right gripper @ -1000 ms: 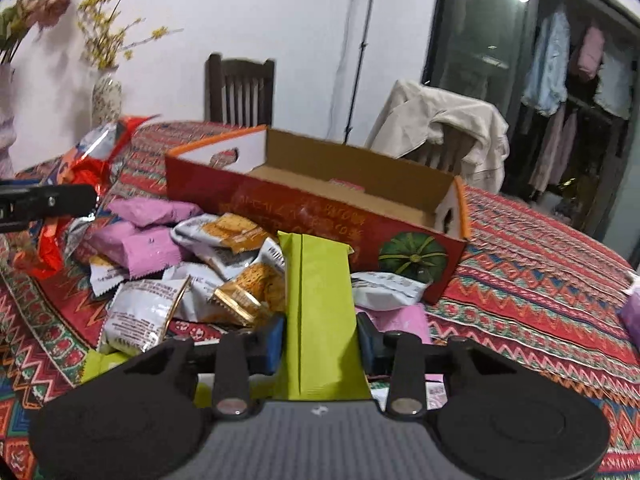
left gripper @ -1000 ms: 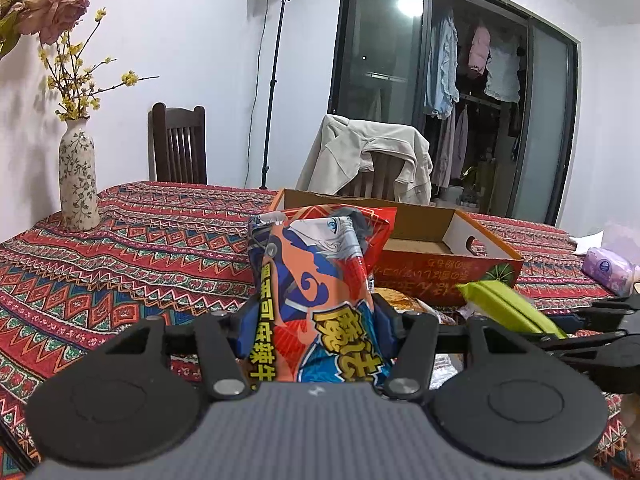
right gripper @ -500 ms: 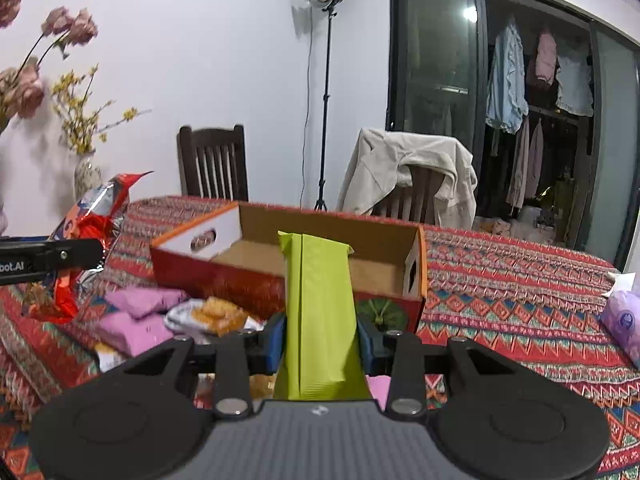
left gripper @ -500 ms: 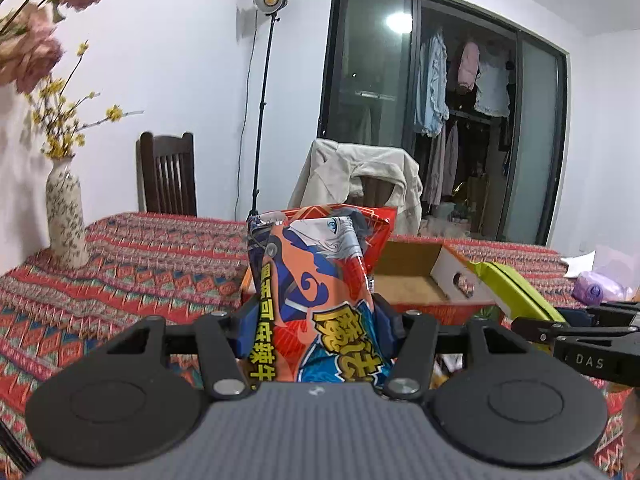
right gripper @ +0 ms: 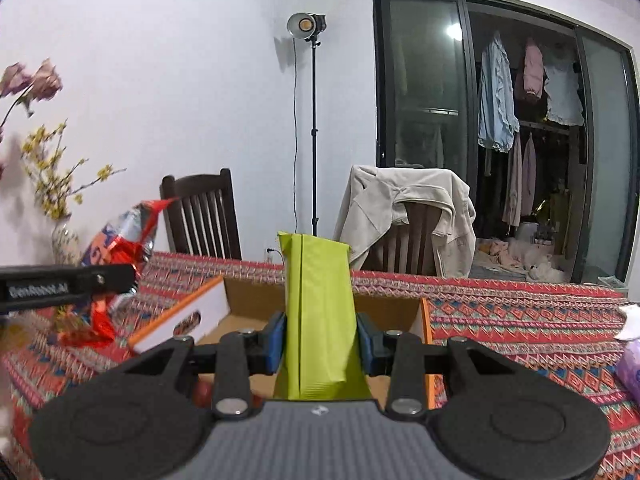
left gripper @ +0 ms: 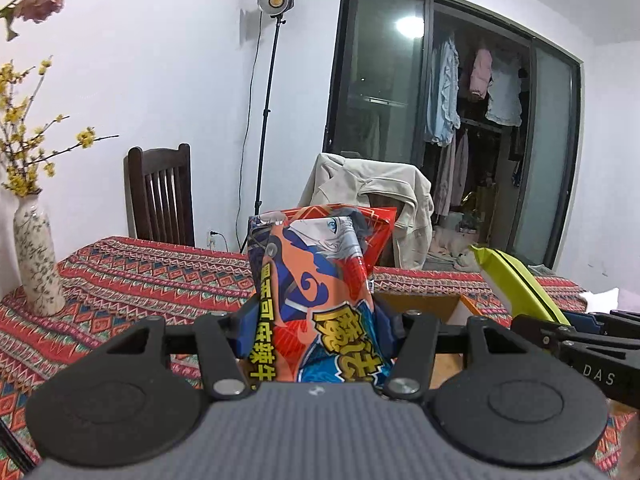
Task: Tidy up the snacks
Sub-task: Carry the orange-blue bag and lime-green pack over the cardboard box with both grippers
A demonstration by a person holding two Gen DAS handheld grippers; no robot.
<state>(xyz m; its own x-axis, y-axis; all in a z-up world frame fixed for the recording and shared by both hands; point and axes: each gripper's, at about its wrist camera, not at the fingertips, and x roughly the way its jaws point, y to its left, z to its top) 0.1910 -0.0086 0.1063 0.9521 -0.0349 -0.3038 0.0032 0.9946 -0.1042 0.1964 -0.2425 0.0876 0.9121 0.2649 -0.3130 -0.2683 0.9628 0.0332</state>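
Indoors at a desk (left gripper: pixel 120 272) under a red patterned cloth, with a white wall and a dark glass wardrobe behind. Shows at far left one flowered vase (left gripper: pixel 38 268), then one dark wooden chair (left gripper: pixel 160 196) and one lamp stand (left gripper: pixel 276 0). Grips in the left claw (left gripper: pixel 316 320) one red-orange snack bag (left gripper: pixel 320 264), pinched low across its width between the blue pads and held upright in the air just short of the cardboard box (right gripper: pixel 180 320). Looks light, puffy and crinkly, probably slick foil over brittle contents. Calls for a gentle pinch on the flatter lower body or a seam, never a squeeze on the bulge. Finds one open box at centre, with one jacket-draped chair (right gripper: pixel 404 216) beyond it. Clamps in the right claw (right gripper: pixel 320 340) one lime-green packet (right gripper: pixel 320 300), upright, jaws narrowed onto its lower half, poised over the box's near edge. Seems flat, fairly stiff and light, with a smooth wrap that may slide. Better taken across the edges, low down. Counts two snacks in hand, one per claw. Cannot tell how many more lie on the desk, hidden below the claws. Ends at far right with one purple pack (right gripper: pixel 630 364).
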